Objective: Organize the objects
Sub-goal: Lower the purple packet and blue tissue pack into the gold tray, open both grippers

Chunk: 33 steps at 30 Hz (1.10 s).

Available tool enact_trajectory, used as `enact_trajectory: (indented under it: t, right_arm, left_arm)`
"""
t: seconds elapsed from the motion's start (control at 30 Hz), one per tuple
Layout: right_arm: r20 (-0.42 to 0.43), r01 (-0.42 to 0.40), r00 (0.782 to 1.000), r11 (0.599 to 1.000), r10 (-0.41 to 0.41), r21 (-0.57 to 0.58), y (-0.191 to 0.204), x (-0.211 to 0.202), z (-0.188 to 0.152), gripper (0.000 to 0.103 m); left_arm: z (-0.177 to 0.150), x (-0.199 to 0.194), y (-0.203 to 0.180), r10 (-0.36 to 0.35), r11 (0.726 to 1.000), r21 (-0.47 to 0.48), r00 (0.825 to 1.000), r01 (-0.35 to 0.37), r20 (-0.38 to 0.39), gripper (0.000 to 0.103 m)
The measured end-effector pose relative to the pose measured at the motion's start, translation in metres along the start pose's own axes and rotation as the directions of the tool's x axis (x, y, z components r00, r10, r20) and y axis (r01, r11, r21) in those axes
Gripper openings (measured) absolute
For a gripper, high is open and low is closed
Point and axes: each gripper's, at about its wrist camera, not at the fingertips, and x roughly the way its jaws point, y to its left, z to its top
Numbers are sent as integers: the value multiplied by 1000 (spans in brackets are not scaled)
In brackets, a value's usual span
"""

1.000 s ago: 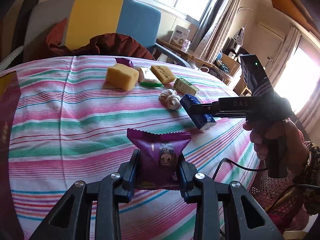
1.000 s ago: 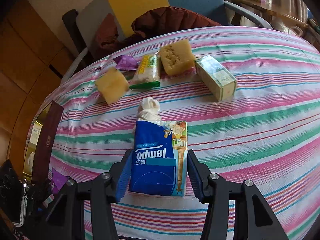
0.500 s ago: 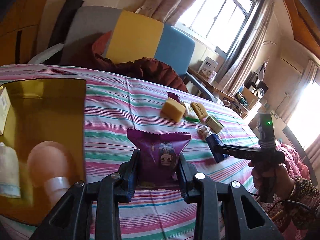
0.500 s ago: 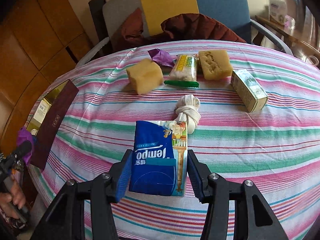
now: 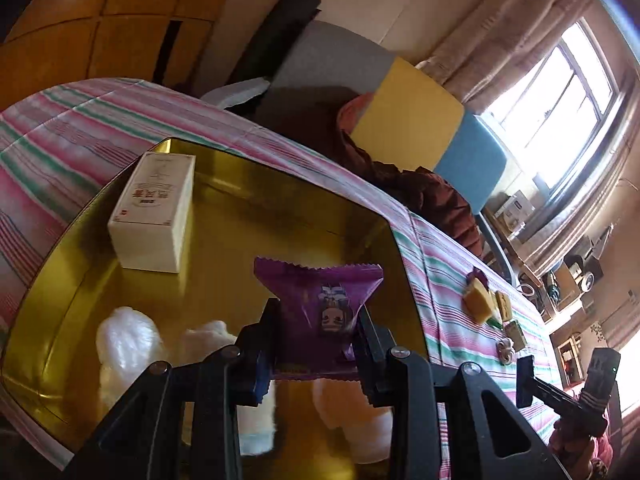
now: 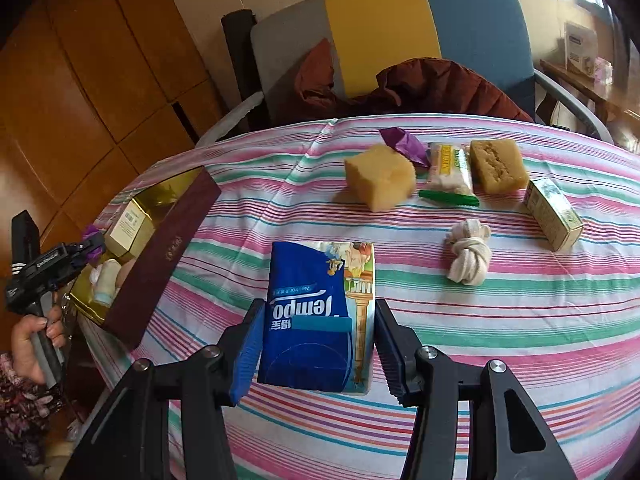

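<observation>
- left gripper (image 5: 318, 344) is clamped on a crinkly purple snack packet (image 5: 320, 304), held over the gold-lined box (image 5: 248, 216)
- right gripper (image 6: 318, 354) squeezes a blue Tempo tissue pack (image 6: 316, 316) above the striped tablecloth (image 6: 500, 320)

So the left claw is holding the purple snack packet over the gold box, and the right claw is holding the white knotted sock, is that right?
Not quite. The right claw holds the blue Tempo tissue pack, as the right wrist view shows; the white knotted sock lies on the striped tablecloth ahead of it. The left claw does hold the purple snack packet over the gold box.
</observation>
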Motion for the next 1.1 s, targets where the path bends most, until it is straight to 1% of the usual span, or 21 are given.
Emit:
enact_trajectory:
  t: [0.07,0.13,0.17,0.27,0.33,0.37,0.4,0.47,0.5,0.57,0.67,0.73,0.83,1.0,1.1]
  right_arm:
    - [6,-23,1000,1000,23,-16,16,1,2,53]
    - [13,-54,998,998,54,-31,32,1,4,53]
    - [17,-69,997,997,70,-36,40,1,5,53]
    - [24,-111,993,992,112,-53,62,1,7,53]
    - [24,-129,991,989,131,-70,75,3,8,53]
    - [22,-136,990,987,138,-81,82,4,7,53]
    - [20,-144,989,985,146,-92,88,4,8,53]
    - [18,-150,988,982,153,-114,100,7,7,53]
    - [16,-153,988,980,156,-126,106,8,7,53]
    - [7,-159,987,976,162,-145,114,12,6,53]
    - [-12,-167,986,972,167,-168,127,19,4,53]
    - [-28,-179,984,968,177,-175,134,24,4,53]
    - [-53,-187,982,963,180,-195,146,31,5,53]
    - [-91,-206,978,952,190,-225,173,47,10,53]
    - [-114,-213,975,947,191,-239,194,61,18,53]
  left_arm:
    - [3,3,13,28,999,-28,1000,-29,-6,34]
    - [6,7,27,40,998,-56,999,-41,-26,34]
    - [7,7,32,43,996,-72,999,-44,-23,34]
    - [9,9,44,64,993,-94,997,-67,-40,35]
    - [10,8,48,87,990,-107,996,-90,-35,39]
    - [10,8,50,100,988,-117,994,-103,-36,47]
    - [10,8,52,110,985,-131,993,-114,-38,50]
    - [11,7,54,106,981,-159,994,-111,-39,52]
    - [12,7,55,100,979,-173,994,-106,-41,56]
    - [11,4,56,89,974,-203,995,-96,-43,59]
    - [13,-3,54,89,966,-242,996,-94,-30,59]
    - [12,-12,51,122,957,-265,992,-122,-17,59]
    - [14,-25,47,152,947,-289,988,-142,13,59]
    - [23,-36,41,203,942,-281,978,-184,40,59]
    - [26,-38,42,196,942,-286,980,-178,36,59]
